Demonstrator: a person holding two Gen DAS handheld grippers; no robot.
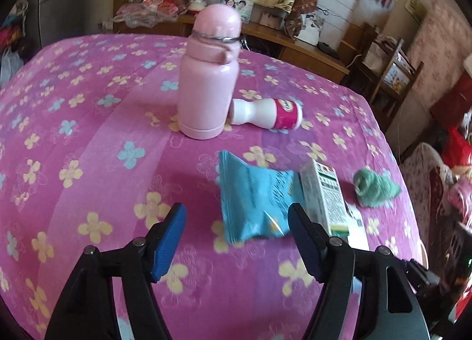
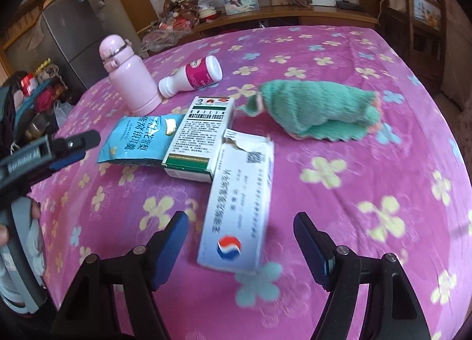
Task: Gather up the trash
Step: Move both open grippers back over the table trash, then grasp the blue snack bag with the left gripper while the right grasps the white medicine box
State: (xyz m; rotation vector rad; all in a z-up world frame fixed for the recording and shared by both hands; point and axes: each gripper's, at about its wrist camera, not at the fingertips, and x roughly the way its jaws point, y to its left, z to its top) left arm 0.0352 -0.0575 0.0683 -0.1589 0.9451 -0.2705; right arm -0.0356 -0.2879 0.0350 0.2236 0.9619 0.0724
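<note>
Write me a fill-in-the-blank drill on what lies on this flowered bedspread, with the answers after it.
1. The pink flask stands upright, while the white bottle beside it lies on its ____.
2. The crumpled cloth is ____ in colour.
3. The snack bag next to the green-edged box is ____.
4. The torn white box lies in front of the right gripper, whose jaws are ____.

Answers: side; green; blue; open

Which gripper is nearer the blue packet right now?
Left. The left gripper hangs open right at the blue packet, which sits just ahead between its fingers. The right gripper is over the torn white box, farther away.
</note>
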